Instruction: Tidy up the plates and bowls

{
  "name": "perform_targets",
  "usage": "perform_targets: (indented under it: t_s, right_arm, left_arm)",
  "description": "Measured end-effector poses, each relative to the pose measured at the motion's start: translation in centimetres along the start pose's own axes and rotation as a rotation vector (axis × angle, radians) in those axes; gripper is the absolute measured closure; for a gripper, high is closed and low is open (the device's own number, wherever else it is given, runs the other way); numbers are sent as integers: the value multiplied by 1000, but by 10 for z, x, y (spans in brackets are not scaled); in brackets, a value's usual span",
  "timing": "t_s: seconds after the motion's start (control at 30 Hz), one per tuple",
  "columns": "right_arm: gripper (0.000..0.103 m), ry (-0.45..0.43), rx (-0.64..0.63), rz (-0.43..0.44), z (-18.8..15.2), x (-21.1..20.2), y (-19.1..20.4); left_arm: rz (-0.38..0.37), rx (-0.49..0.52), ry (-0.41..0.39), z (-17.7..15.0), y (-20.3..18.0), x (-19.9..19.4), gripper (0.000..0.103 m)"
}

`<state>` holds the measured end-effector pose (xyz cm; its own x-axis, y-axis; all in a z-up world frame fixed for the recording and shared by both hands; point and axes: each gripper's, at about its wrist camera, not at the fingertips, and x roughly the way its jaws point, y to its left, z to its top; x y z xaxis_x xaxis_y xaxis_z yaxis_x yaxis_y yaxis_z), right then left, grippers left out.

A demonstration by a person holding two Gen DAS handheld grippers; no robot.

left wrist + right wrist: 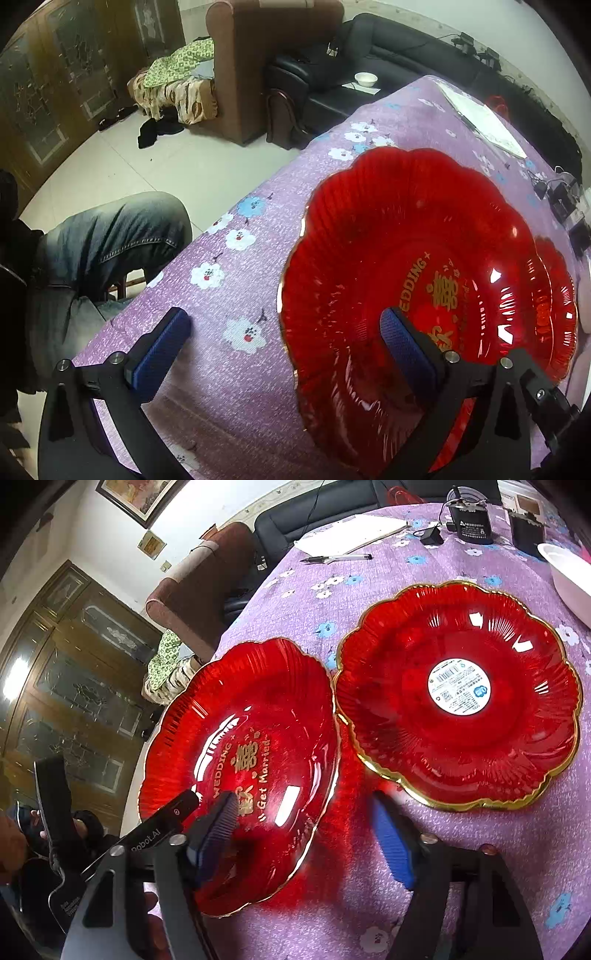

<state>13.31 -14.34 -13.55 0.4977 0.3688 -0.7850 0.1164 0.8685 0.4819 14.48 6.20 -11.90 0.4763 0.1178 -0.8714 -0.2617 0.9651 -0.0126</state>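
Two red plates: both on the purple flowered tablecloth [461, 849].
Left wrist view: left gripper [286, 338] spread wide, holding nothing; one finger [410, 354] over the lettered plate [399, 258], the other over cloth.
Right wrist view: right gripper [303, 834] wide open, straddling the lettered plate's near rim, grasping nothing.
Stickered plate [458, 694]: just beside the lettered one, rims nearly touching.
White bowl [569, 576]: far right edge.

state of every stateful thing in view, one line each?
Left gripper: open, jaws straddling the lettered plate's rim.
Right gripper: open, also straddling that rim.
Red scalloped gold-lettered glass plate: upright, empty, ungripped.
Red scalloped glass plate with round white sticker: flat on tablecloth, empty.
Black-capped pen: capped, lying flat.
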Motion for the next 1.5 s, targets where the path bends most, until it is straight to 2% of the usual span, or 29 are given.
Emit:
perform_targets:
  t_s: [0.07, 0.1, 0.17, 0.23, 0.27, 0.33, 0.4, 0.7, 0.87, 1.23, 1.43, 1.5]
  right_arm:
    - [48, -3, 4, -4, 0, 0, -2]
    - [53, -5, 7, -6, 1, 0, -3]
    - [71, 0, 13, -10, 0, 0, -6]
    - [86, 1, 13, -18, 0, 1, -7]
    - [89, 14, 19, 5, -1, 3, -8]
    - [89, 5, 17, 4, -3, 2, -7]
    - [90, 0, 4, -3, -3, 2, -5]
    - [90, -7, 6, -11, -6, -3, -5]
    - [90, -3, 4, -15, -16, -12, -5]
    - [90, 60, -78, 7, -76, -27, 21]
    - [90, 63, -111, 3, -104, -36, 31]
    - [85, 63, -92, 19, -105, -39, 28]
  left_arm:
    - [15, 10, -15, -1, -3, -1, 3]
    - [21, 17, -27, -2, -4, -2, 9]
    - [28, 31, -42, -2, -6, -3, 15]
    - [45, 43, -75, -1, -9, -5, 41]
    - [38, 46, -86, 0, -10, -6, 46]
    - [18, 58, -100, 0, -11, -7, 62]
    - [-5, 75, -102, 1, -15, -8, 73]
    - [-57, 53, -84, 0, -7, -9, 78]
    - [-64, 60, -63, -14, -1, -19, 79]
    - [-48, 46, -42, -62, 53, -53, 79]
    - [-41, 70, -25, -76, 57, -53, 79]
    - [-52, 62, -16, -77, 58, -52, 77]
